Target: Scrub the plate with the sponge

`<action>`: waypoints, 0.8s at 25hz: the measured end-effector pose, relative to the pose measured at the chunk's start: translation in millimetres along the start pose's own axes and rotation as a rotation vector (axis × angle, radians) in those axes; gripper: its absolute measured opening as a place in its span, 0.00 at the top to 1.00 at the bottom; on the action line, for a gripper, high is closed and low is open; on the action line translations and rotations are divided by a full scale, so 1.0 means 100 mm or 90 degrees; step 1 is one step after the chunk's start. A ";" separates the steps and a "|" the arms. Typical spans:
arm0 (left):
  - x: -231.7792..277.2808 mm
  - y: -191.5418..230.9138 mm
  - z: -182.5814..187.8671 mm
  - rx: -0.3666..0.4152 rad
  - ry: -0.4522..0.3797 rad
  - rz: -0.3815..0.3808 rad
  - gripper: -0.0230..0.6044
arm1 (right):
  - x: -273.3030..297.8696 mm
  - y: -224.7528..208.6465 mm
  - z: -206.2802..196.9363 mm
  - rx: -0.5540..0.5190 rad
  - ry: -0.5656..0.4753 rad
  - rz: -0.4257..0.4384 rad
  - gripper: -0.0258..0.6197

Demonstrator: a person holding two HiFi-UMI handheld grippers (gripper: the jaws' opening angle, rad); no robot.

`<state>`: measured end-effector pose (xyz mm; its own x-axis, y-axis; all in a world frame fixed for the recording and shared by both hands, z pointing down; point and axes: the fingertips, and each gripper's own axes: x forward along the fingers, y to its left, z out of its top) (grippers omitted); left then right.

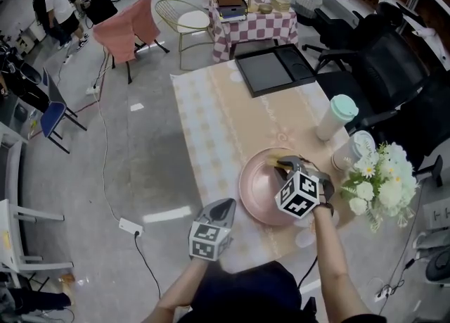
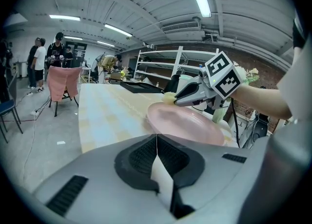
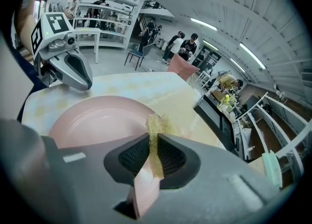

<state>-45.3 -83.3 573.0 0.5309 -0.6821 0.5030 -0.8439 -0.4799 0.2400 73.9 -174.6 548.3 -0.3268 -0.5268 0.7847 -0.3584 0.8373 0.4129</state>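
Observation:
A pink plate [image 1: 261, 189] lies on the beige tablecloth near the table's front edge. My right gripper [image 1: 281, 165] reaches over the plate's far rim, shut on a yellow sponge [image 1: 286, 160]. In the right gripper view the sponge [image 3: 156, 128] sticks out between the closed jaws, resting on the plate [image 3: 95, 118]. My left gripper [image 1: 223, 205] hovers just left of the plate with its jaws together and nothing held. From the left gripper view, the plate [image 2: 187, 124] lies ahead, with the right gripper [image 2: 179, 100] pressing the sponge [image 2: 168, 98] at its far rim.
A black tray [image 1: 271, 70] sits at the table's far end. A white cup with a green lid [image 1: 336, 116], a second cup [image 1: 360, 147] and white flowers [image 1: 376, 181] stand right of the plate. Chairs, a checkered table and people are on the floor beyond.

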 end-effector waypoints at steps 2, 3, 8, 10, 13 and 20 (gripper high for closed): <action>0.01 0.00 -0.01 0.000 0.000 -0.001 0.94 | 0.04 -0.02 0.00 -0.007 -0.003 -0.008 0.88; 0.01 0.00 -0.01 0.000 0.000 -0.001 0.94 | 0.06 -0.03 -0.01 -0.013 -0.002 -0.012 0.88; 0.00 0.02 -0.02 -0.006 0.008 0.001 0.94 | 0.18 -0.03 -0.09 -0.043 0.021 -0.010 0.88; -0.01 0.04 -0.01 -0.005 0.006 0.005 0.94 | 0.22 -0.01 -0.11 -0.042 0.025 -0.002 0.88; -0.01 0.06 0.00 -0.005 0.000 0.009 0.94 | 0.26 0.00 -0.14 -0.040 0.030 0.010 0.88; -0.01 0.06 -0.01 -0.003 0.005 0.009 0.94 | 0.34 0.00 -0.17 -0.020 0.028 0.033 0.88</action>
<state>-51.4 -84.9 575.2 0.5179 -0.6849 0.5125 -0.8519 -0.4674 0.2363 77.5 -189.8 582.9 -0.3056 -0.4758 0.8247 -0.3132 0.8682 0.3848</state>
